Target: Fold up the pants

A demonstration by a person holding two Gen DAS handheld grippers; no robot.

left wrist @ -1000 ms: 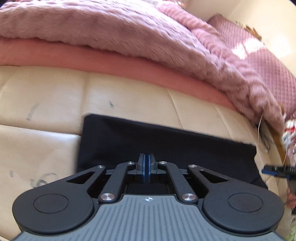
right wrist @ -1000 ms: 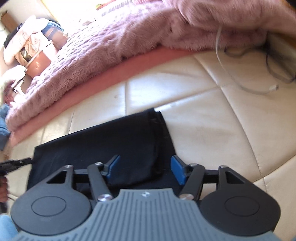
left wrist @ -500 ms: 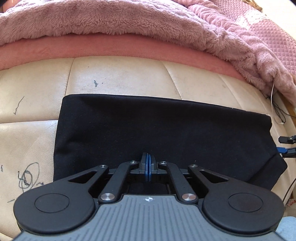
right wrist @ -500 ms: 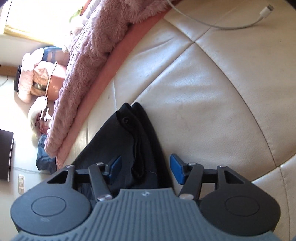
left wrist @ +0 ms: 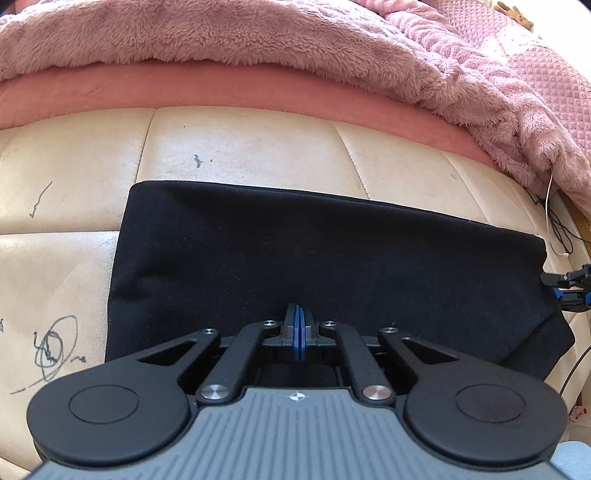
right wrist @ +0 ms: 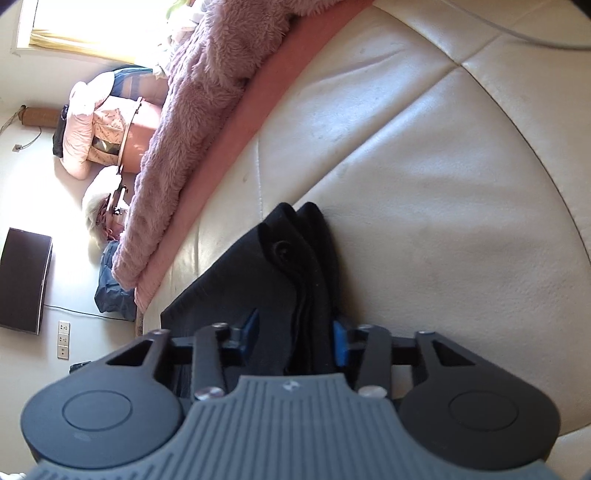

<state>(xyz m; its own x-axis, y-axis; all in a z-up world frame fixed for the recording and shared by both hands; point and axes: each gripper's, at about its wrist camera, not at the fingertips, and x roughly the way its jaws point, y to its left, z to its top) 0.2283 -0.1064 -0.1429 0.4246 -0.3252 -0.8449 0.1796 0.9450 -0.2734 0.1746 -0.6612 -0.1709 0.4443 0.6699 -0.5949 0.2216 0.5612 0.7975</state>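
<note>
The black pants (left wrist: 314, 258) lie folded into a flat rectangle on a cream leather surface (left wrist: 240, 147). My left gripper (left wrist: 298, 321) is shut, its blue pads pressed together over the pants' near edge, with no cloth visible between them. At the pants' right end, my right gripper (left wrist: 565, 286) reaches in from the side. In the right wrist view the layered end of the pants (right wrist: 295, 266) runs between the blue pads (right wrist: 340, 343) of my right gripper (right wrist: 295, 336). Its jaws are closing on that end and still stand apart.
A fluffy pink blanket (left wrist: 258, 33) over a pink sheet (left wrist: 221, 88) borders the far side. Thin cables (left wrist: 550, 206) hang at the right edge. Pen scribbles (left wrist: 55, 343) mark the leather. Beyond the surface are a dark screen (right wrist: 22, 280) and piled bags (right wrist: 99, 136).
My right gripper has dropped and rolled towards the pants' end, and its jaws have narrowed around it. The left gripper tipped further down over the pants, then held still, shut throughout.
</note>
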